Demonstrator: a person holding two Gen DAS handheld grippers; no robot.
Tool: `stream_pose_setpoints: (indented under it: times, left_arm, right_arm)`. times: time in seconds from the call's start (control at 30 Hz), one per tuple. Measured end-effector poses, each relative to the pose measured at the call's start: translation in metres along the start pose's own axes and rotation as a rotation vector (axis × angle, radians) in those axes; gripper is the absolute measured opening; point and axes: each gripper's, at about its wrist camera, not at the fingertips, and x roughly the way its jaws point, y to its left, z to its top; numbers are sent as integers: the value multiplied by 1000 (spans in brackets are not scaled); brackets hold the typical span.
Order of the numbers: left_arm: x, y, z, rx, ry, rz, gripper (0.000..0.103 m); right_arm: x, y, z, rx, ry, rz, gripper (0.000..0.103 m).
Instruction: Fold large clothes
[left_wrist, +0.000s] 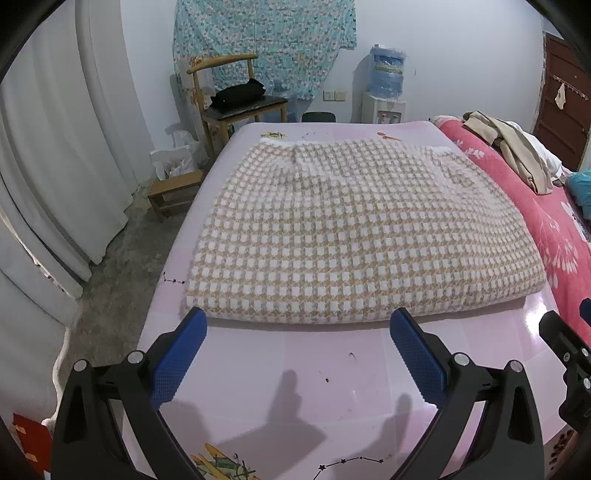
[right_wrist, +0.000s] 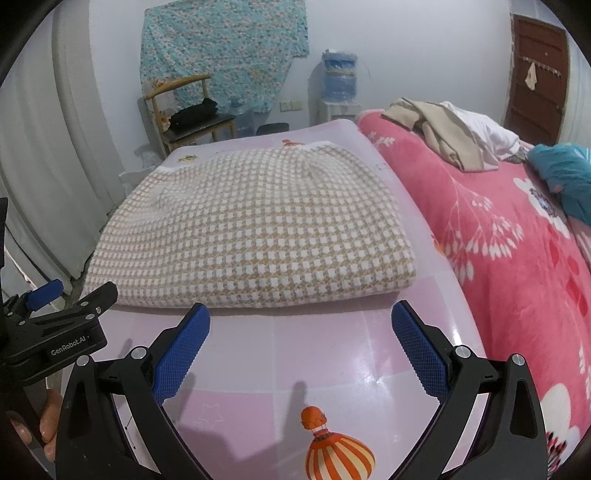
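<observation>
Lying folded on the pink mat, the checked garment: a thick, neat rectangle with its rounded fold edge facing near and a white trim edge at the far side. Sitting square to the mat, left of the red blanket, not touching it in the right view.

Hovering just short of the near fold, both grippers spread wide and grasping nothing: left gripper toward the garment's near left stretch, right gripper toward the near right corner. Showing too at the left edge of the right view, the left gripper, with a hand on its handle.

Looking well along, possibly finished: several layers already stacked, judging by the thickness, edges aligned, no sleeves or loose flaps showing. Hard telling from here whether the far edge is fully tidy, being foreshortened. Remaining, at most, one more halving or a smoothing pass. Waiting far right on the blanket, a beige heap and something teal, perhaps further pieces.
</observation>
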Motion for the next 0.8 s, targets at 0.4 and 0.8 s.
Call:
stream_pose_setpoints:
  times: [0.4, 0.8]
  left_arm:
    - [7, 1, -2, 4, 19, -11, 97]
    - [4, -1, -5, 19, 21, -31, 98]
  right_arm:
    - [4, 1, 0, -5, 15, -3, 95]
    - [5, 3, -1, -9, 24, -8, 95]
